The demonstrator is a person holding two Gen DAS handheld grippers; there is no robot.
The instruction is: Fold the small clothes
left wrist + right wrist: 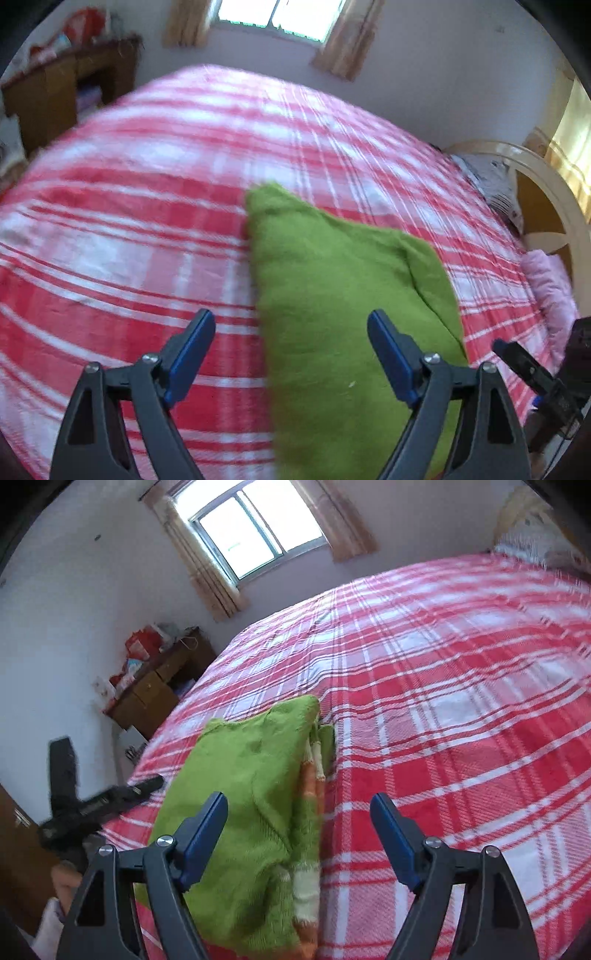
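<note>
A small green knitted garment [332,295] lies folded on the red and white plaid bed [147,221]. In the right wrist view the garment [251,775] shows an orange and white striped edge along its right side. My left gripper [291,328] is open and empty, held above the garment's left edge. My right gripper [299,812] is open and empty, held above the garment's right edge. The right gripper also shows in the left wrist view [532,369] at the right. The left gripper shows in the right wrist view [99,801] at the left.
A wooden desk [155,690] with red bags stands by the wall left of the bed. A curved headboard [554,192], a patterned pillow [495,184] and a pink blanket [550,288] lie at the bed's right end. A window [255,528] is in the far wall.
</note>
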